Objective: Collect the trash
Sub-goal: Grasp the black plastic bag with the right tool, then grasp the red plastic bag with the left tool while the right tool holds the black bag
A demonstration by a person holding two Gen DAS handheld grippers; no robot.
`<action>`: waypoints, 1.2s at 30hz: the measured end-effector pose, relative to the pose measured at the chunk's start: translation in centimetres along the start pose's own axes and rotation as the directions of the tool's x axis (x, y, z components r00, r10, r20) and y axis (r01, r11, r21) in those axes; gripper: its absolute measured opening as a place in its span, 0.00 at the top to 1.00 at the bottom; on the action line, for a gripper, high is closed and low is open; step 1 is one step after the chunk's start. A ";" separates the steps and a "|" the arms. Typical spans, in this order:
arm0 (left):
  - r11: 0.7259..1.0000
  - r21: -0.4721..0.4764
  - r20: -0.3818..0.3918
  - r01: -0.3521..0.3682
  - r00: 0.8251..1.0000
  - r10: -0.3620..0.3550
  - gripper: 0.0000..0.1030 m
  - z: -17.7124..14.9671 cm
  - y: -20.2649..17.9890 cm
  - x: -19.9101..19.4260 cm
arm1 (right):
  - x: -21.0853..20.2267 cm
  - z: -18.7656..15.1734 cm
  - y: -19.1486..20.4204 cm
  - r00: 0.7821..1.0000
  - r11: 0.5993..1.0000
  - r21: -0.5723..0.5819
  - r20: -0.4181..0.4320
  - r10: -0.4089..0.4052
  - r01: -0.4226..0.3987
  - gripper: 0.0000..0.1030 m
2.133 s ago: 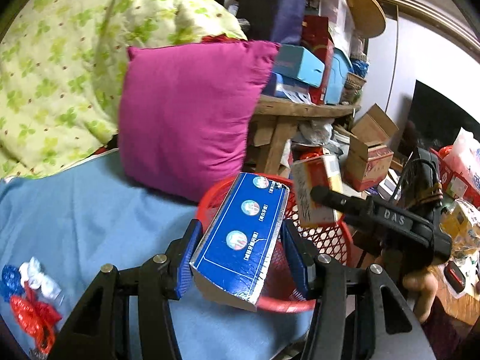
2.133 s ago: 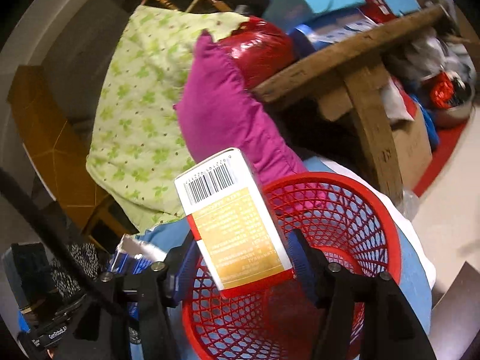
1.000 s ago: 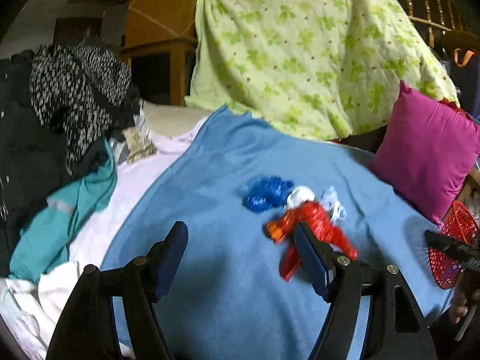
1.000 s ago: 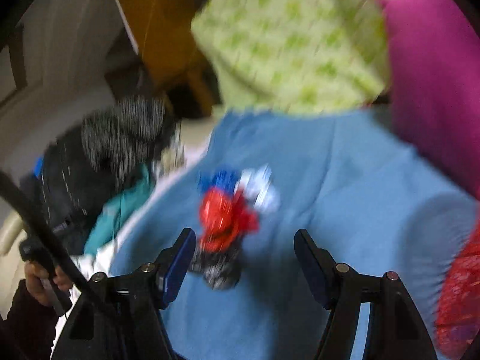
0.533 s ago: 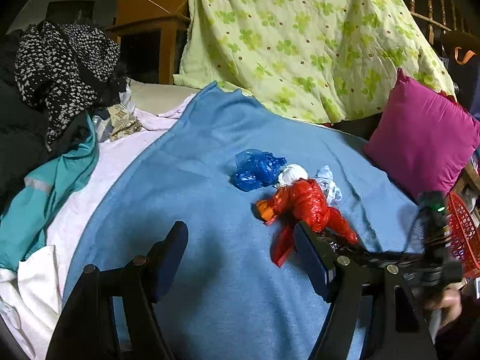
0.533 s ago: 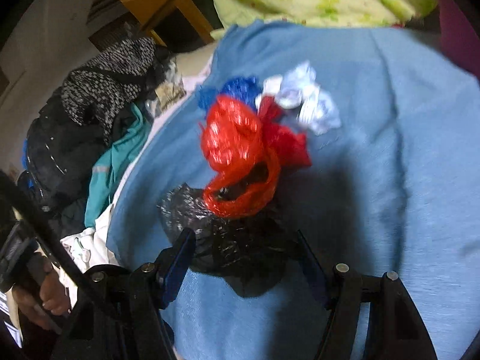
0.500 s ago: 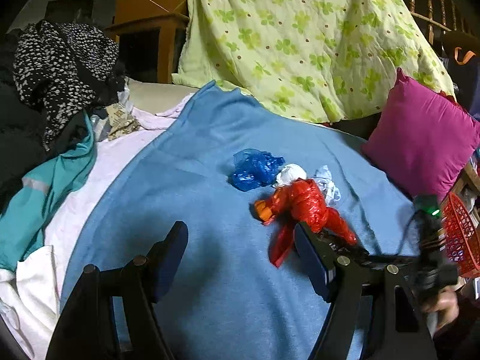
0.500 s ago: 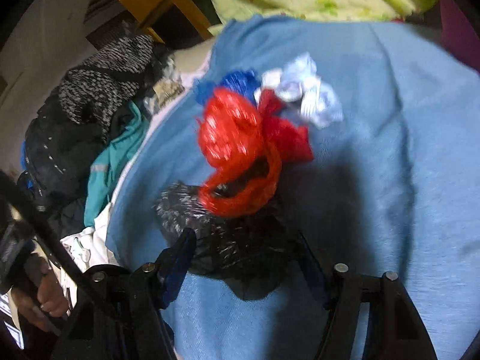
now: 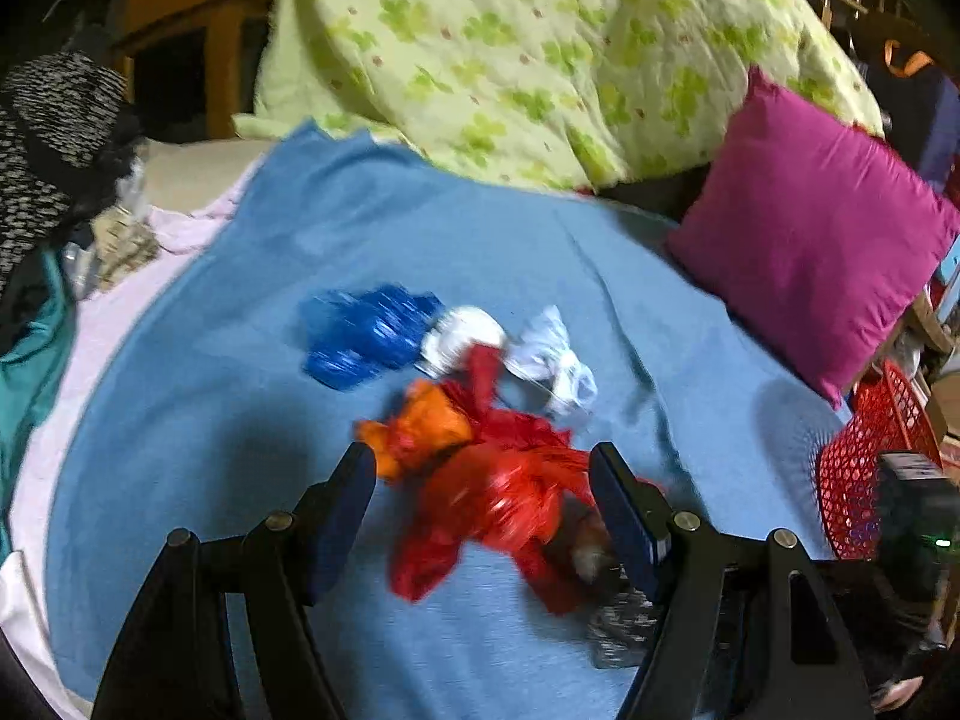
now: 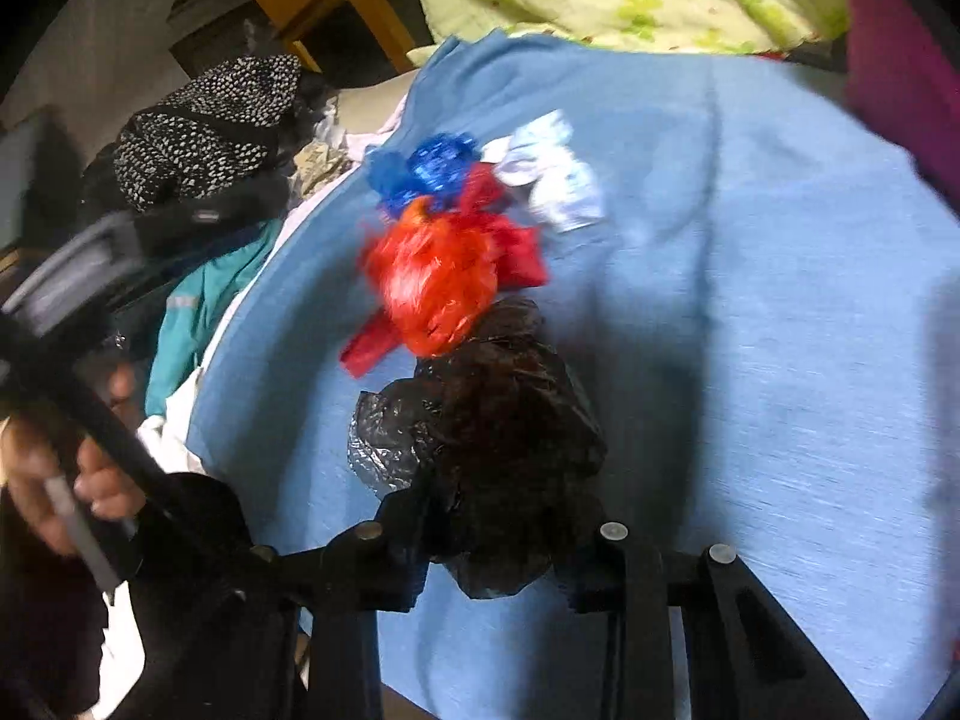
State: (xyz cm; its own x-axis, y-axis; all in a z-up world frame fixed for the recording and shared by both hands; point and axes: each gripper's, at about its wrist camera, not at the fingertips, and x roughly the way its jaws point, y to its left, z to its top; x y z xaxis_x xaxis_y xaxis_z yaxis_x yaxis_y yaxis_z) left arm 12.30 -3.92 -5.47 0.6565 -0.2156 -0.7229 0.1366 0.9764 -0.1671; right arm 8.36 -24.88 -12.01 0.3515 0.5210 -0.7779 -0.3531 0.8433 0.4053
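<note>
Right wrist: right gripper just clamped onto black bag mid blue blanket. Left gripper spread, straddling red bag, not pinching. Red basket at blanket's right edge.

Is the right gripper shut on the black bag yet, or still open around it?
Shut on it: the right gripper has just been closing, and its fingers pinch the crumpled black bag on the blue blanket.
</note>
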 end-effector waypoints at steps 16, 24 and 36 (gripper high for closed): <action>0.998 -0.056 -0.095 0.028 0.995 -0.033 0.28 -4.6 -0.8 3.4 | -6.7 -1.0 -5.1 0.983 0.991 0.090 0.142 -0.113 0.101 0.67; 0.996 -0.075 -0.075 0.050 0.996 -0.055 0.45 -5.9 -0.6 3.5 | -6.9 -0.7 -4.3 0.976 0.989 0.093 0.178 -0.127 0.111 0.67; 0.995 0.000 0.012 0.102 0.995 -0.102 0.73 -5.8 -2.1 0.3 | -8.9 -0.6 -4.3 0.954 0.990 0.087 0.270 -0.130 0.110 0.67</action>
State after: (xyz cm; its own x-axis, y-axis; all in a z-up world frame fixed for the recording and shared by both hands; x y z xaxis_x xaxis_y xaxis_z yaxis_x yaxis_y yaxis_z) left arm 7.93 -6.11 -9.21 0.6478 -0.3142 -0.6940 0.2033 0.9493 -0.2400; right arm 6.25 -33.26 -7.13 0.6151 0.4231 -0.6653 -0.2357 0.9039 0.3570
